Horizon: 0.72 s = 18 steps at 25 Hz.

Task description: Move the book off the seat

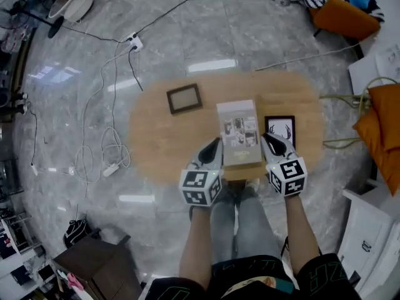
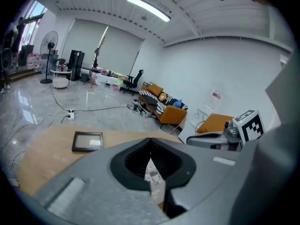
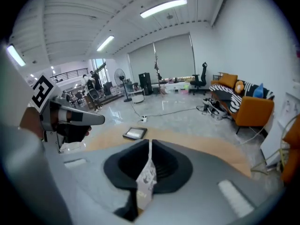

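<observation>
Your left hand-held gripper [image 1: 218, 145] is pressed together on the book [image 1: 240, 132] at its near left corner. Your right hand-held gripper [image 1: 269, 140] pinches the near right corner. The left gripper view and the right gripper view each show only a thin sliver of printed cover between closed jaws. The book sits between the two over the near edge of the bench [image 1: 156, 142], its long side running away from you. The head view does not settle whether its far end rests on the wood or hangs clear.

Surroundings:
- A dark frame [image 1: 184, 99] lies flat on the bench, left of the book and apart from it.
- An antler picture [image 1: 279, 130] lies just right of the book. Your right hand-held gripper covers its near left corner.
- Cables [image 1: 103, 136] and a power strip [image 1: 133, 41] trail over the floor left of the bench.
- An orange sofa [image 1: 344, 16] stands beyond the bench at the right.
- Orange cushions [image 1: 382, 127] show at the right edge.
- A dark cabinet [image 1: 100, 269] stands low at your left.

Hidden or unclear:
- Your legs [image 1: 240, 224] and both hand-held grippers cover the bench's near rim.
- The cover print is too small to read.
- The sofa, cushions and cabinet are cut off at the picture's edge.
</observation>
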Each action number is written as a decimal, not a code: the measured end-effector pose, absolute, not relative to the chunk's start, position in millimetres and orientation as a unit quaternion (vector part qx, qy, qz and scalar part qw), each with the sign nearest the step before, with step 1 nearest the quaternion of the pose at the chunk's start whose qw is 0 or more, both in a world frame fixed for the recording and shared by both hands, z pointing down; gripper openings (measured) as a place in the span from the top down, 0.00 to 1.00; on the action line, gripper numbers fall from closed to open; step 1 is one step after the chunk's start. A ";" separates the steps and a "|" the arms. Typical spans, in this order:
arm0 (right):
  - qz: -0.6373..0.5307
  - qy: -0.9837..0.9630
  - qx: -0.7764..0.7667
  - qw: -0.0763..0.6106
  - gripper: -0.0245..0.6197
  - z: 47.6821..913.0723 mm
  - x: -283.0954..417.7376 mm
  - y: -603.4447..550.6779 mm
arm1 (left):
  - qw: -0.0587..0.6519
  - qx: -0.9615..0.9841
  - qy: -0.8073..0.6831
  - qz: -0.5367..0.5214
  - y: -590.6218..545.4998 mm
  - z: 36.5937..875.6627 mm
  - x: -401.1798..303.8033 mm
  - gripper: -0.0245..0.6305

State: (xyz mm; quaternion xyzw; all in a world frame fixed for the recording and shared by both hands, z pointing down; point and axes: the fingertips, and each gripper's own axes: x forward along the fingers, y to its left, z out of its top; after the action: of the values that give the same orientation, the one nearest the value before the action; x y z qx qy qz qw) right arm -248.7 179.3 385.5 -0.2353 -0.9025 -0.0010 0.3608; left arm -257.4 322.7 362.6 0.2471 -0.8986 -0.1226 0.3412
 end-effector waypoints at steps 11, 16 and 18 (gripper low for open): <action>0.081 -0.958 -0.201 0.186 0.96 150.9 -331.0 201.8 | 0.196 0.207 -0.956 -0.069 373.3 148.3 -339.4 0.95; 0.073 -0.970 -0.191 0.135 0.96 79.5 -339.4 203.2 | 0.135 0.189 -0.971 -0.062 368.5 93.9 -345.2 0.95; 0.055 -0.973 -0.191 0.116 0.96 59.1 -342.6 204.5 | 0.113 0.185 -0.975 -0.046 368.2 73.3 -352.5 0.95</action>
State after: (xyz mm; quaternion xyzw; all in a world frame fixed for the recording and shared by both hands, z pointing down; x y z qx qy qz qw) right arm -342.6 204.5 59.1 -0.1912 -0.9730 0.0553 0.1163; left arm -352.5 368.2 73.3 0.1847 -0.9752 -0.0464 0.1131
